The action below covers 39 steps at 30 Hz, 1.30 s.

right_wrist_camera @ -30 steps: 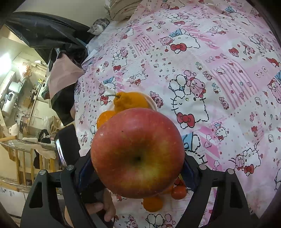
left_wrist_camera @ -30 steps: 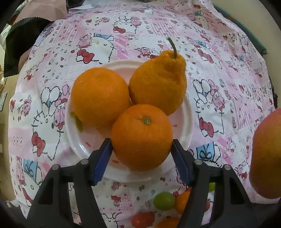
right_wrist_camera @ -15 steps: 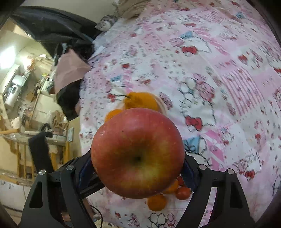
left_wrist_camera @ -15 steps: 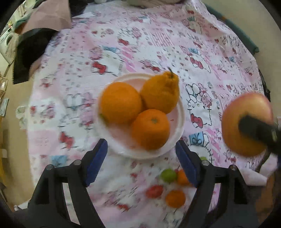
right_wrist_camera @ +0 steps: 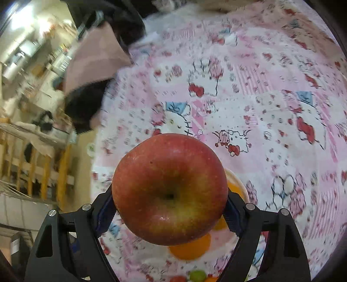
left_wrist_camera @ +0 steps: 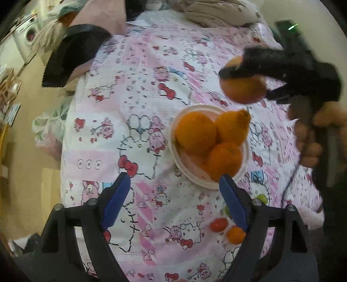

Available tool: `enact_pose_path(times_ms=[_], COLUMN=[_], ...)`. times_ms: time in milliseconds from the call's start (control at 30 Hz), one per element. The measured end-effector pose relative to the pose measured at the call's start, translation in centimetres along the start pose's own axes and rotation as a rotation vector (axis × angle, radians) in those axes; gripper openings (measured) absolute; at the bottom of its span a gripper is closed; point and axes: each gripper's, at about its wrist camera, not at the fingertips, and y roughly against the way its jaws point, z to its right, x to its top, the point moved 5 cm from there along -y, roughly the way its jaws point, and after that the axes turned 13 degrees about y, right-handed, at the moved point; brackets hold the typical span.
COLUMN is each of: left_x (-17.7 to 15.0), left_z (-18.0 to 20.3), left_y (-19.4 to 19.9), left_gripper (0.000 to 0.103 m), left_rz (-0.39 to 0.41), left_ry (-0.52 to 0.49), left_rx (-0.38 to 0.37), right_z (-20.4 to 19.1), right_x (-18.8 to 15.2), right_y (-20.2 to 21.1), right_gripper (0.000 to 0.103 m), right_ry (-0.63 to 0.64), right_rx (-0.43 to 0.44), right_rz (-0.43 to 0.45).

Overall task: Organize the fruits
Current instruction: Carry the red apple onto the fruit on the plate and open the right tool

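A white plate [left_wrist_camera: 195, 181] on the pink cartoon-print cloth [left_wrist_camera: 141, 91] holds three orange citrus fruits [left_wrist_camera: 195, 133], one of them pear-shaped with a stem. My left gripper [left_wrist_camera: 173, 188] hangs above the cloth, near and left of the plate. Its jaws are opening and nothing is between them. My right gripper [right_wrist_camera: 169, 195] is shut on a red-yellow apple [right_wrist_camera: 169, 193]. In the left wrist view the apple [left_wrist_camera: 243, 91] hangs above the plate's far right side, the right gripper [left_wrist_camera: 245, 84] around it. In the right wrist view the apple hides most of the plate [right_wrist_camera: 239, 184].
Small tomatoes, green [left_wrist_camera: 261, 198], red [left_wrist_camera: 219, 224] and orange [left_wrist_camera: 235, 234], lie on the cloth near the plate. Black and pink fabric [left_wrist_camera: 71, 56] drapes the far left corner, beige folded cloth [left_wrist_camera: 216, 13] the far edge. A hand [left_wrist_camera: 308, 138] holds the right gripper. The cloth's left edge drops off to the floor.
My left gripper let go of the front orange on the plate, opened wider, rose and drew back to the left. My right gripper carried the apple across to above the plate.
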Motion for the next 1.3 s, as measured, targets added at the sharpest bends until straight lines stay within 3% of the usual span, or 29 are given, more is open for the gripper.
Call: enact_pose_path(times_ms=[200,400,533,800,1100,1300], left_x=[0.9,1.3,1.4,1.6,1.8,1.7], left_z=[-0.9,-1.1,-1.1,-1.1,-0.8,0.2], left_y=[0.3,0.3,0.4,0.5,0.9,1.4], left_gripper=[0.092,0.092,0.092,0.092,0.092,0.092], left_rz=[0.017,0.011,0.017,0.038,0.059,0.081], left_ry=[0.051,0.085,0.086,0.090,0.082,0.056], left_rx=[0.005,-0.009,-0.004,0.003,-0.005,-0.019], right_z=[-0.3,0.2,0.8,1.4,1.3,0.0], right_x=[1.0,0.8,0.6,-0.2,0.1,-0.6], right_y=[-5.4,-8.1,-8.4,-8.5,-6.0,-1.1], right_gripper=[0.086,0.086,0.086,0.086,0.093,0.093], right_ry=[0.066,0.076,0.043,-0.047,-0.052,-0.035], right_rx=[-0.089,-0.166,-0.182,-0.105,-0.056,-0.031], right_rz=[-0.107,-0.167,-0.179,-0.226,-0.149,-0.059])
